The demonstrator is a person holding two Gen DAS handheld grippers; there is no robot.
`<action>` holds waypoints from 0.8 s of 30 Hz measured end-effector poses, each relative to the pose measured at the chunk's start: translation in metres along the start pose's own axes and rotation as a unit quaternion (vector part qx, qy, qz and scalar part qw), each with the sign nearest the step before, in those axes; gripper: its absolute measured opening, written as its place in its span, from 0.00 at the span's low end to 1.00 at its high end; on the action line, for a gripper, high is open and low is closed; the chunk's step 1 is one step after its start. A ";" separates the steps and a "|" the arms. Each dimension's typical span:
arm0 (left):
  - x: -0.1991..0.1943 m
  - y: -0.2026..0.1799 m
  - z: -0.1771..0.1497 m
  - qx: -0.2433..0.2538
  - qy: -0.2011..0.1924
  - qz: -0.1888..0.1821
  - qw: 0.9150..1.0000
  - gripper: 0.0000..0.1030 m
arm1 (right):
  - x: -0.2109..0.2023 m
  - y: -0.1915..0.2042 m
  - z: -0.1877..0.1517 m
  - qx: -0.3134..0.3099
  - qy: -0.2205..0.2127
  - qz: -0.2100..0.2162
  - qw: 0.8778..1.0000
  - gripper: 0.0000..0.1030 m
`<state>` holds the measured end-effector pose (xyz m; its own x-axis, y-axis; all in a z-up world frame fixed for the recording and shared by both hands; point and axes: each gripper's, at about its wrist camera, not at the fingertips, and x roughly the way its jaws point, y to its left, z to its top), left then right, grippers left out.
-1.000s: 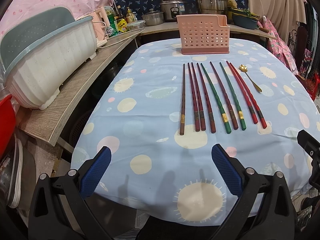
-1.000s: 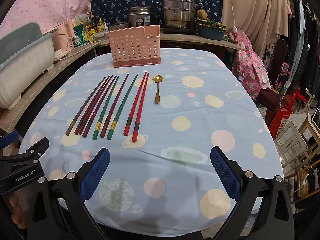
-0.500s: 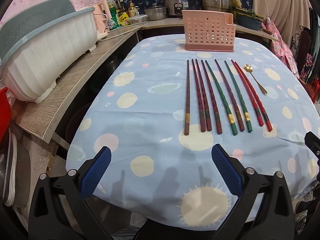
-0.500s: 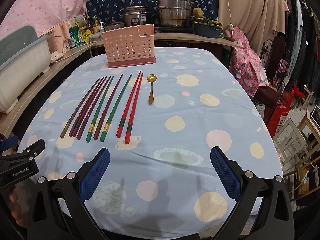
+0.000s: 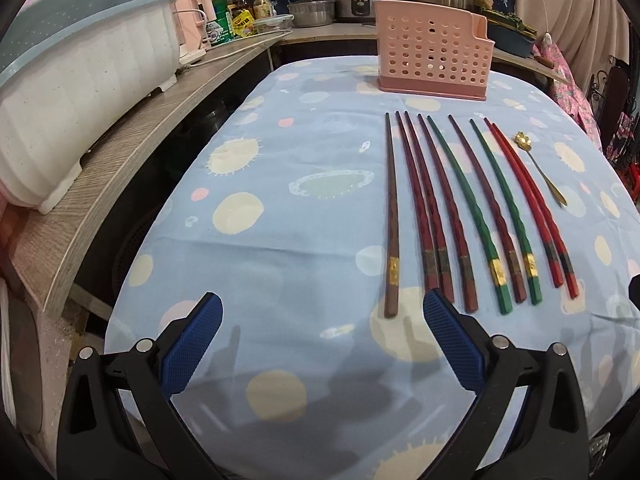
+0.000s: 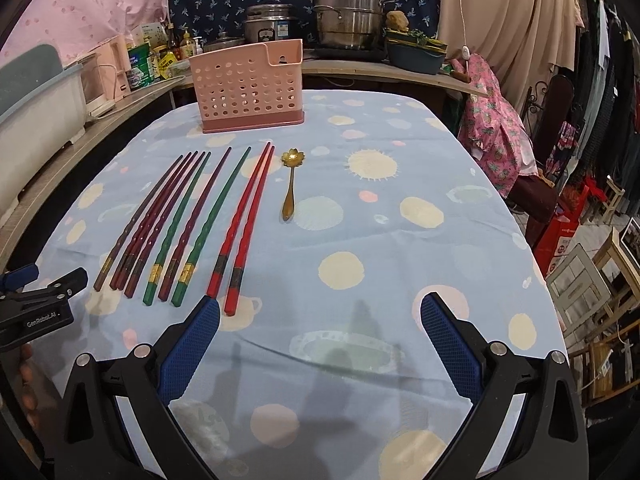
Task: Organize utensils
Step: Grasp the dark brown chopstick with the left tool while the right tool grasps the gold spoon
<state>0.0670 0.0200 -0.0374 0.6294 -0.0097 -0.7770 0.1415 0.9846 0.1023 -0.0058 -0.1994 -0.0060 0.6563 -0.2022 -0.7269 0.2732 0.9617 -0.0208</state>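
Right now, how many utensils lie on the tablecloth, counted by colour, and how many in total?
Brown chopstick: 1
Dark red chopsticks: 4
Green chopsticks: 2
Bright red chopsticks: 2
Gold spoon: 1
Total: 10

A blue tablecloth (image 5: 280,216) with pale cream dots covers the counter. At 9 o'clock in the left wrist view, a white tub with a teal rim (image 5: 80,80) rests on a grey wooden shelf (image 5: 132,152). Toward 12 o'clock stand bottles (image 5: 240,12), a rice cooker (image 6: 269,26) and stacked steel pots (image 6: 348,12). At 3 o'clock hangs a pink patterned cloth (image 6: 496,132).
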 end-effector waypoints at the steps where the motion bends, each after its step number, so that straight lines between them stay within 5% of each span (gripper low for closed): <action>1: 0.004 -0.001 0.002 0.001 0.002 0.000 1.000 0.93 | 0.003 0.000 0.002 0.000 0.002 0.000 1.000 0.93; 16: 0.036 0.000 0.010 0.002 0.030 -0.011 0.999 0.81 | 0.039 0.003 0.028 0.003 0.013 0.008 1.000 0.90; 24: 0.038 0.000 0.016 -0.014 0.039 -0.049 0.998 0.51 | 0.068 0.005 0.044 0.005 0.022 0.019 1.000 0.77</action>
<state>0.1036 0.0171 -0.0568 0.5516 -0.0937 -0.8288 0.1770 0.9842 0.0066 0.0704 -0.2164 -0.0254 0.6344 -0.1567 -0.7569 0.2556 0.9667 0.0141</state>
